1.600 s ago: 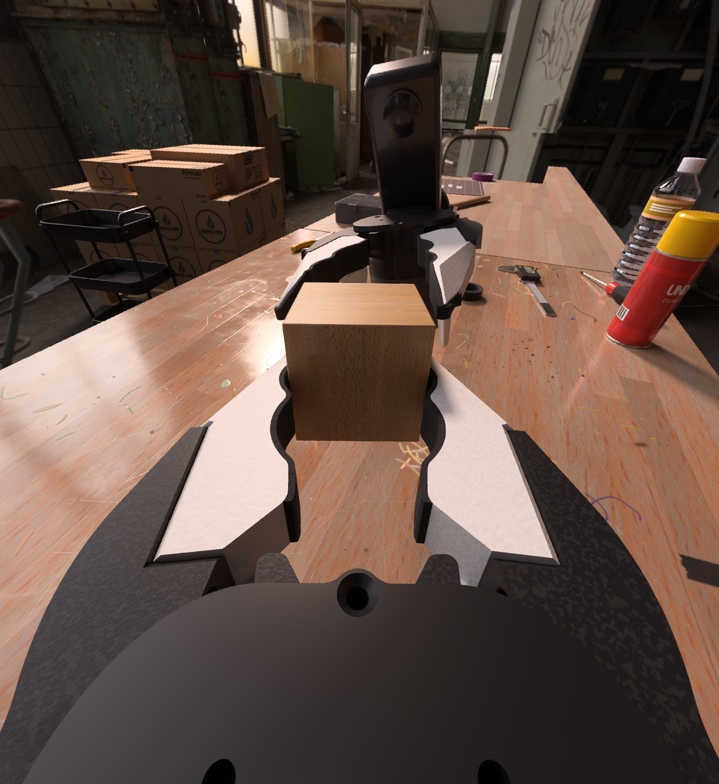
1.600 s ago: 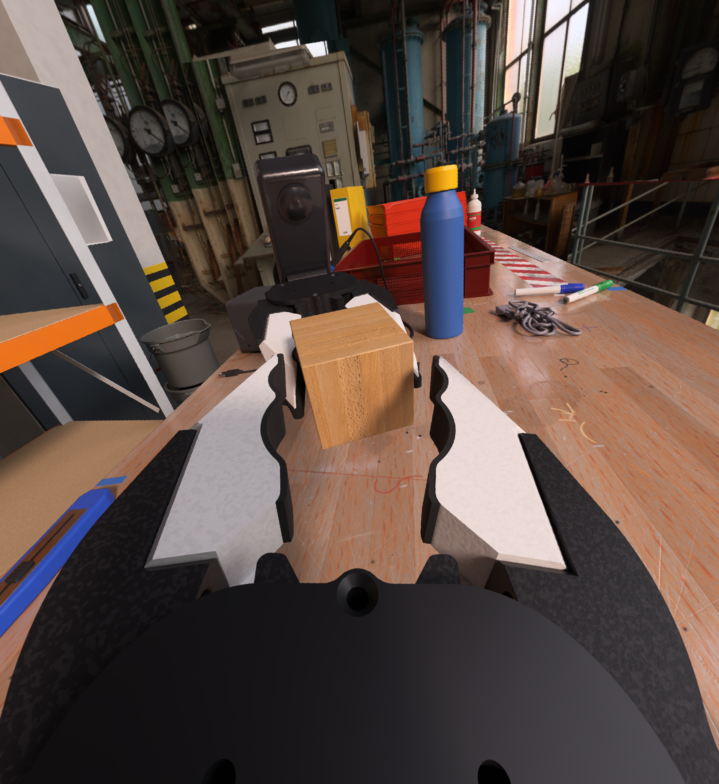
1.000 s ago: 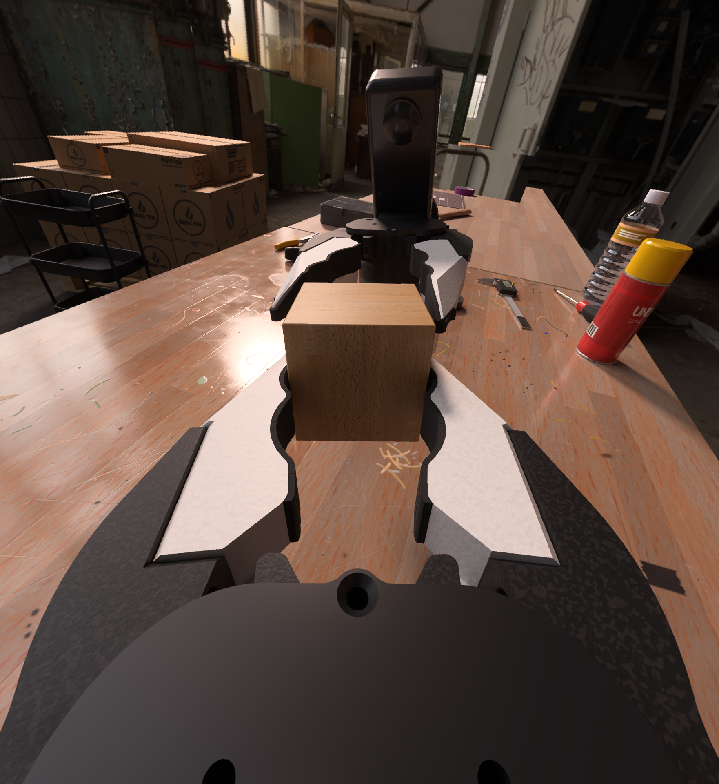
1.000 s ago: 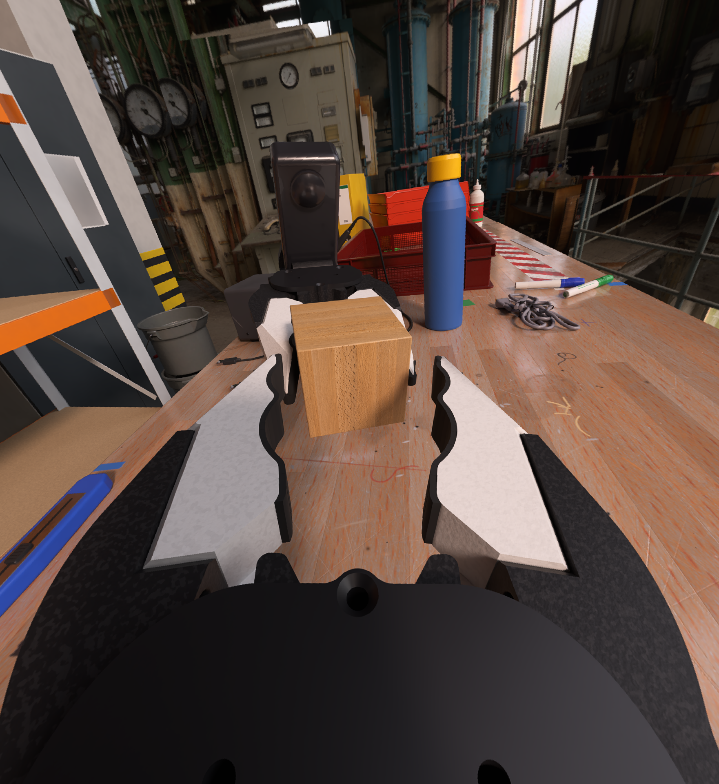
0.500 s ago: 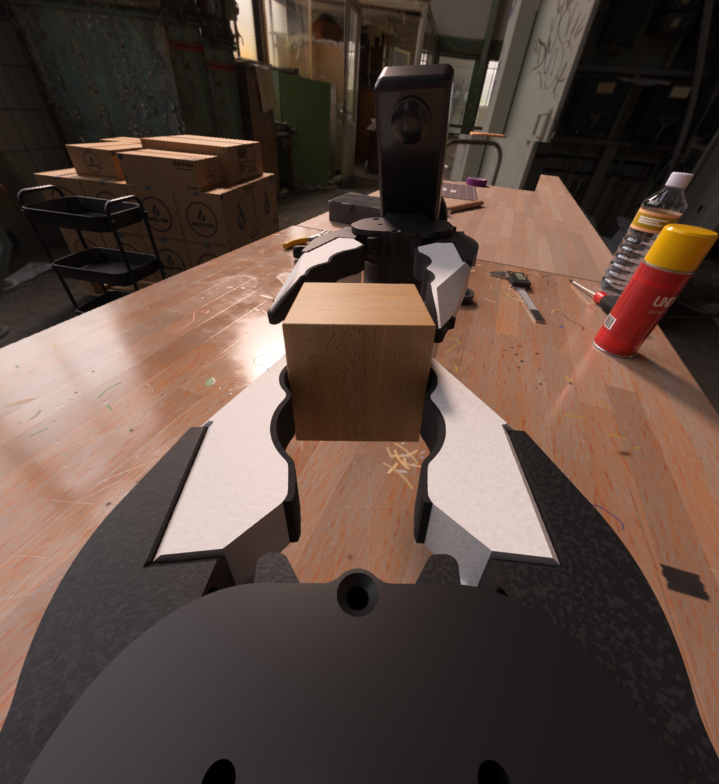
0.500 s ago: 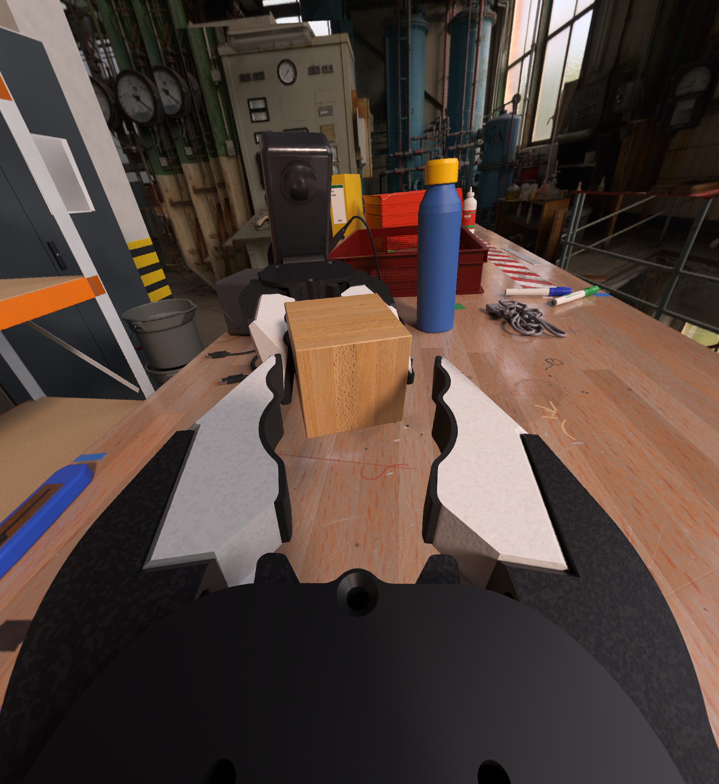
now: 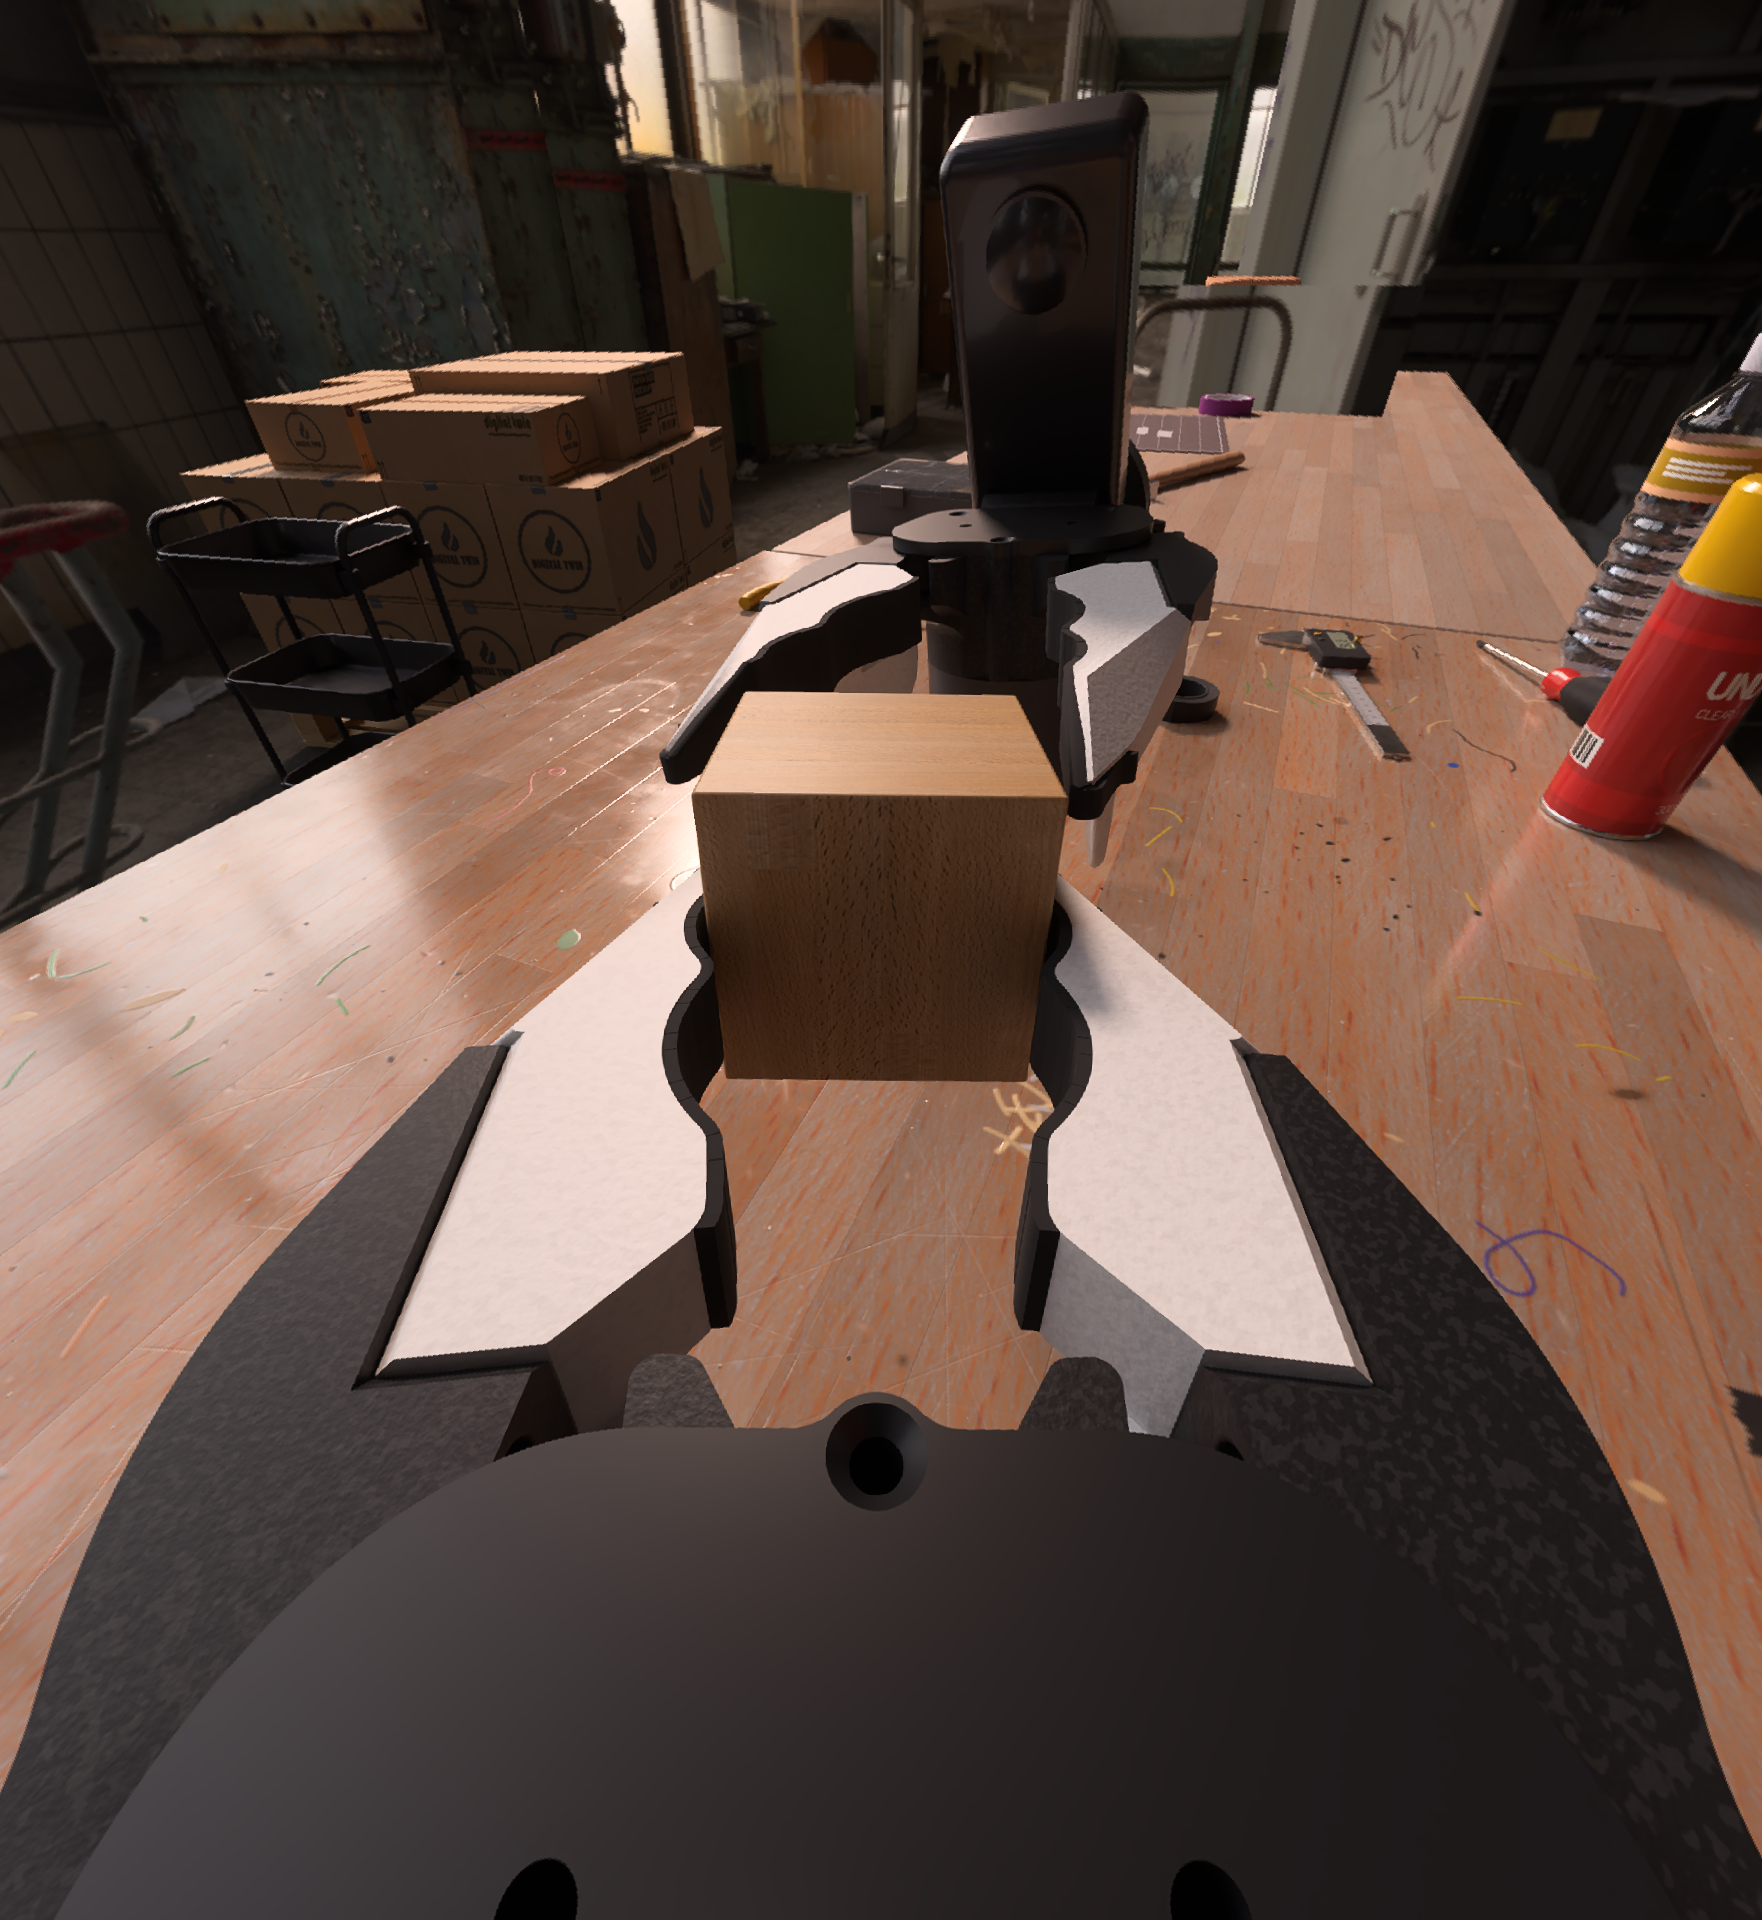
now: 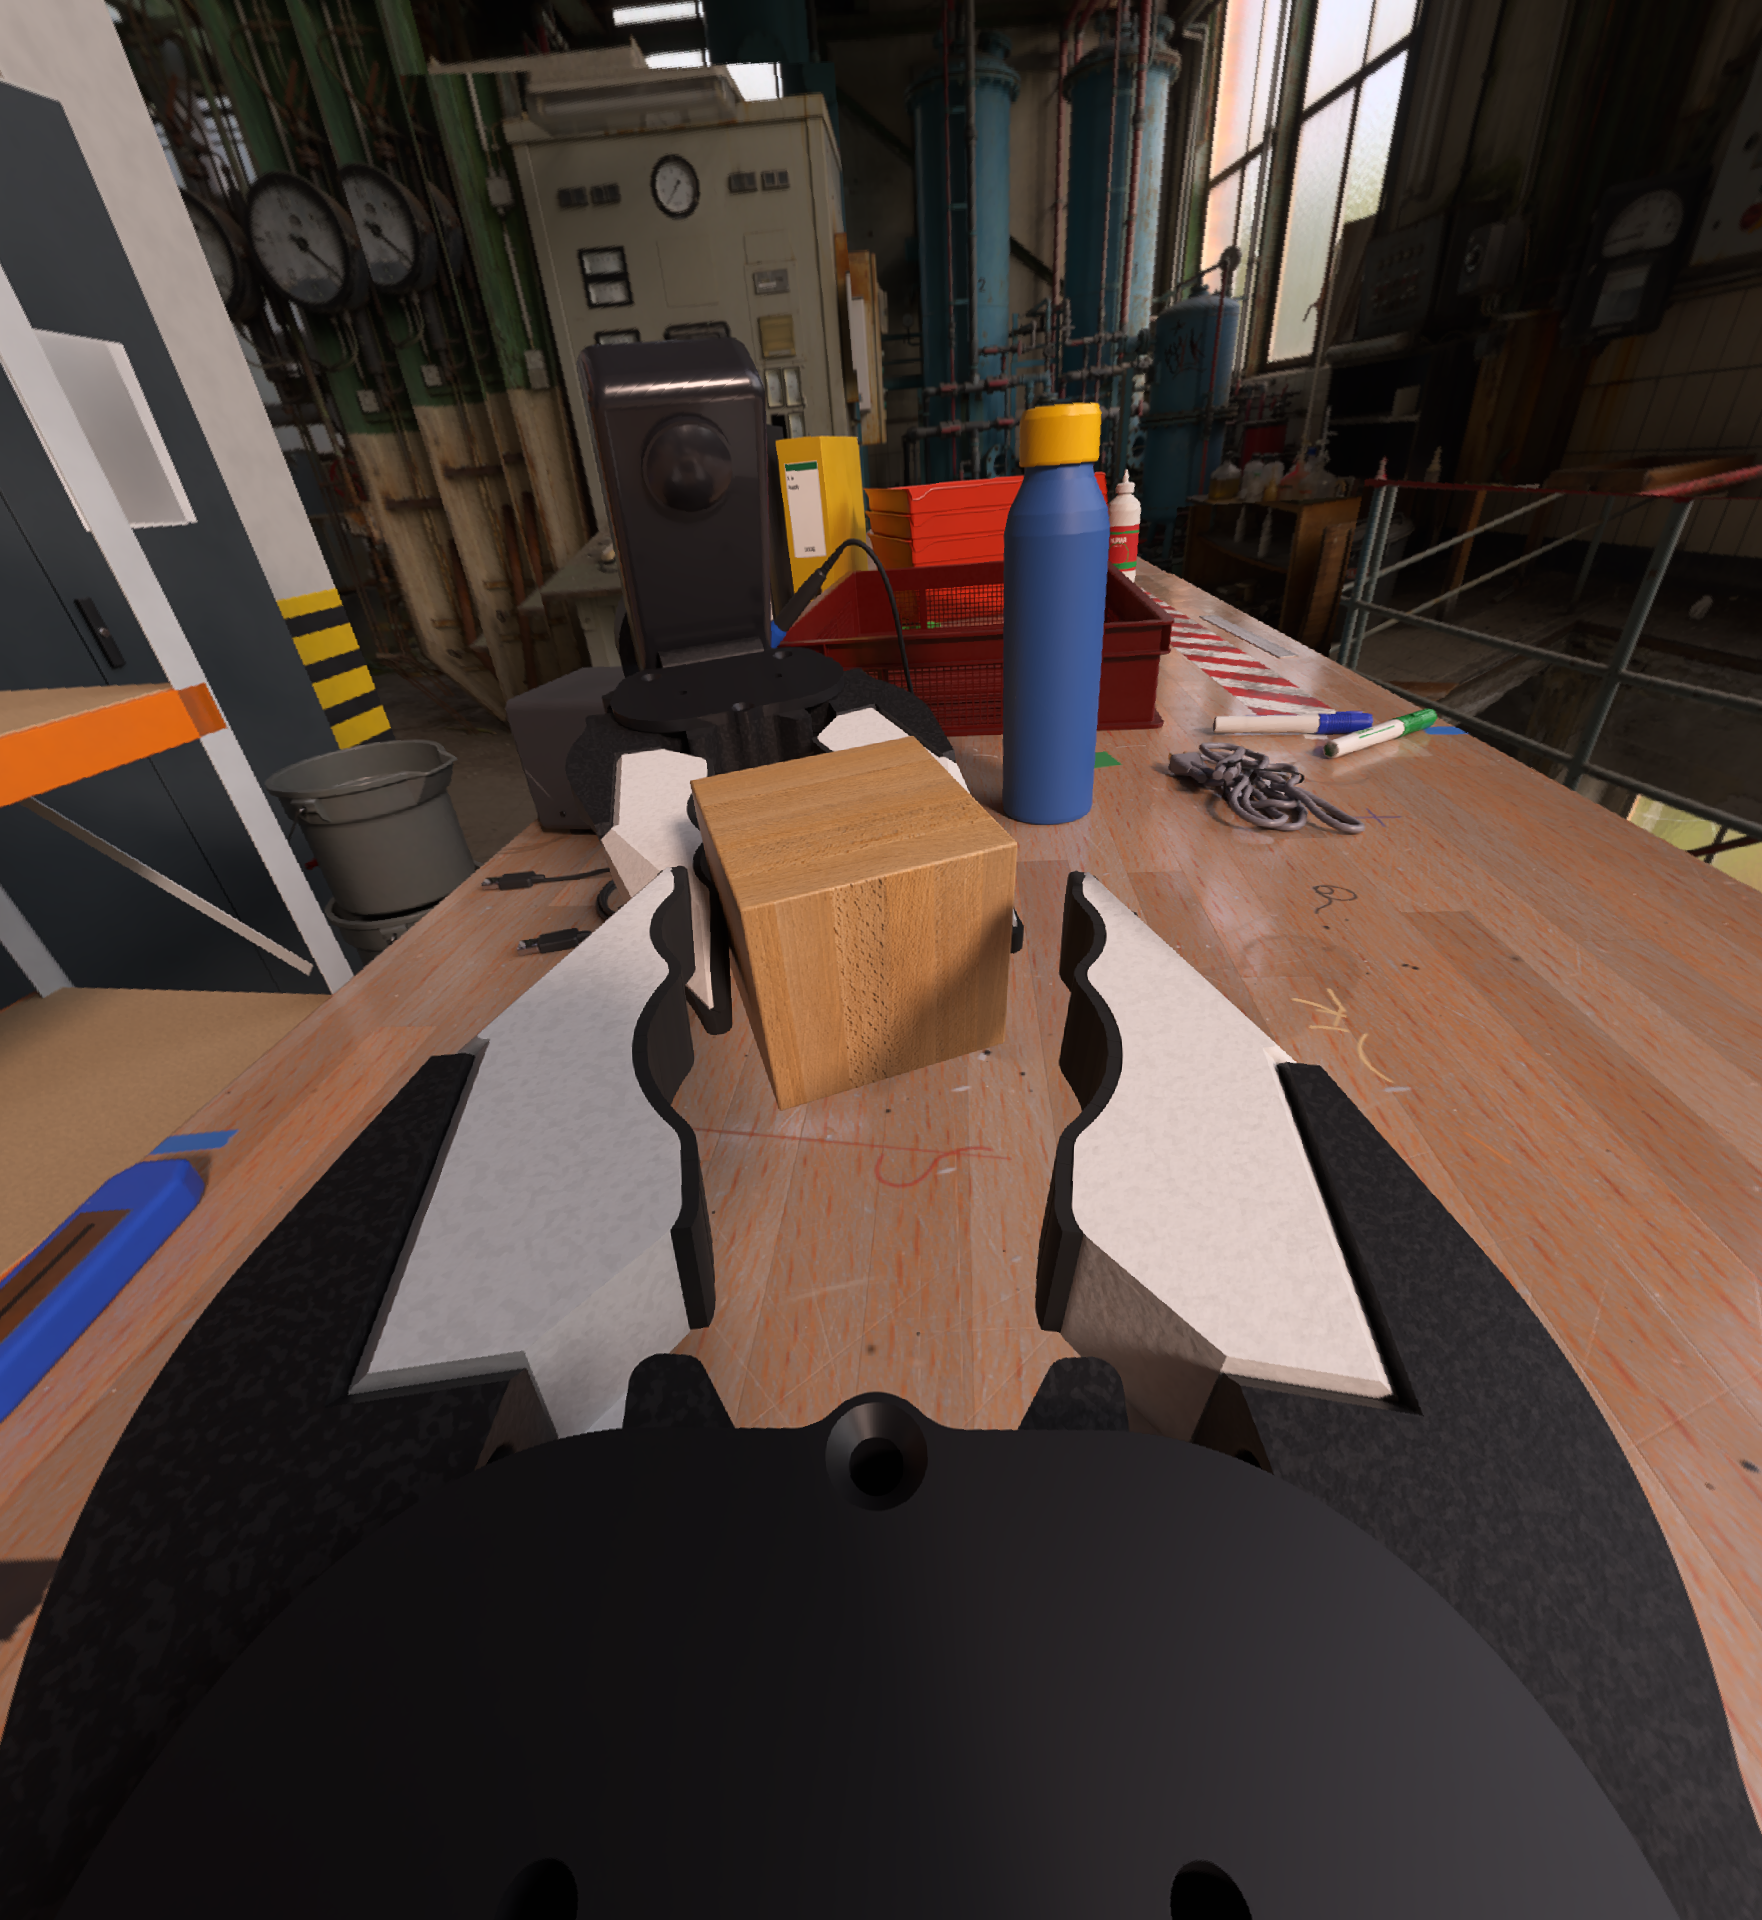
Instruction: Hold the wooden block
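The wooden block (image 7: 877,914), a light cube, sits between the fingertips of my left gripper (image 7: 877,920), which is shut on it and holds it just above the wooden table (image 7: 337,1039). My right gripper (image 8: 877,883) faces it from the other side and is open. Its fingers (image 8: 1168,1091) straddle the block (image 8: 856,935), the left one close to it and the right one clear of it. In the left wrist view the right gripper's black body (image 7: 1038,312) rises behind the block. In the right wrist view the left gripper's body (image 8: 685,520) stands behind it.
A red spray can (image 7: 1687,665), a clear bottle (image 7: 1708,488), a caliper (image 7: 1344,675) and a screwdriver (image 7: 1542,675) lie on one side. A blue bottle (image 8: 1053,623), a red crate (image 8: 970,644), a grey cable (image 8: 1261,790), markers (image 8: 1334,727) and a blue knife (image 8: 46,1278) lie on the other.
Both grippers have swayed a little together, so the backgrounds shift. The left gripper stays shut on the block and the right stays open around it.
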Action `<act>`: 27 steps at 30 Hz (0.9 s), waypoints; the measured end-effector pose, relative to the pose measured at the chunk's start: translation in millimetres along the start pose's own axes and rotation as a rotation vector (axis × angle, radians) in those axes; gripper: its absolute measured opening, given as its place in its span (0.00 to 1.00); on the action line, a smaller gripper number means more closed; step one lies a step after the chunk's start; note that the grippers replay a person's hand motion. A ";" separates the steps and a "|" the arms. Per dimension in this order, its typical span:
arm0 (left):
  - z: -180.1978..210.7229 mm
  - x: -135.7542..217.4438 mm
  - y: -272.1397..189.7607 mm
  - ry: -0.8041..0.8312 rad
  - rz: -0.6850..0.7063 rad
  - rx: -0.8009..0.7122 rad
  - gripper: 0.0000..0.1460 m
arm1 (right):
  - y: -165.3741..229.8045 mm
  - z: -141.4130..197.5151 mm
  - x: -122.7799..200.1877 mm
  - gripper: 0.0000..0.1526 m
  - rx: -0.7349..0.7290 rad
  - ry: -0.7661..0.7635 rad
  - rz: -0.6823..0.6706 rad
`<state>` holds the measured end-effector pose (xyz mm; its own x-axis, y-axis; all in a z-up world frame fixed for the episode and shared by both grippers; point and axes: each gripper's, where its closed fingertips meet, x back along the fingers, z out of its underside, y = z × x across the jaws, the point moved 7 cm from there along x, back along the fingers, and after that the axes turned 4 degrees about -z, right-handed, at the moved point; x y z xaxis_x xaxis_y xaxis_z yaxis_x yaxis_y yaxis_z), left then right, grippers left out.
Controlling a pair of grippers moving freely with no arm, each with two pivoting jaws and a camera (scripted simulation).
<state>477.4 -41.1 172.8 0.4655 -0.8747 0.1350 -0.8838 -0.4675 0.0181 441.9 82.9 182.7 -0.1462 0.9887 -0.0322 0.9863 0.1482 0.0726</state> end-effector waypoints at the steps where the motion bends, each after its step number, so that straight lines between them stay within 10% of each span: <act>1: 0.1 0.0 0.0 0.003 0.000 -0.001 0.40 | 0.0 0.2 0.1 0.47 0.006 0.004 0.001; 27: -1.4 0.3 -1.9 -0.011 0.001 -0.002 0.40 | 0.3 0.2 1.3 0.46 -0.018 -0.028 -0.026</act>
<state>479.2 -40.2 174.2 0.4654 -0.8764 0.1241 -0.8842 -0.4666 0.0203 442.0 84.2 182.5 -0.1689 0.9837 -0.0617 0.9807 0.1740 0.0895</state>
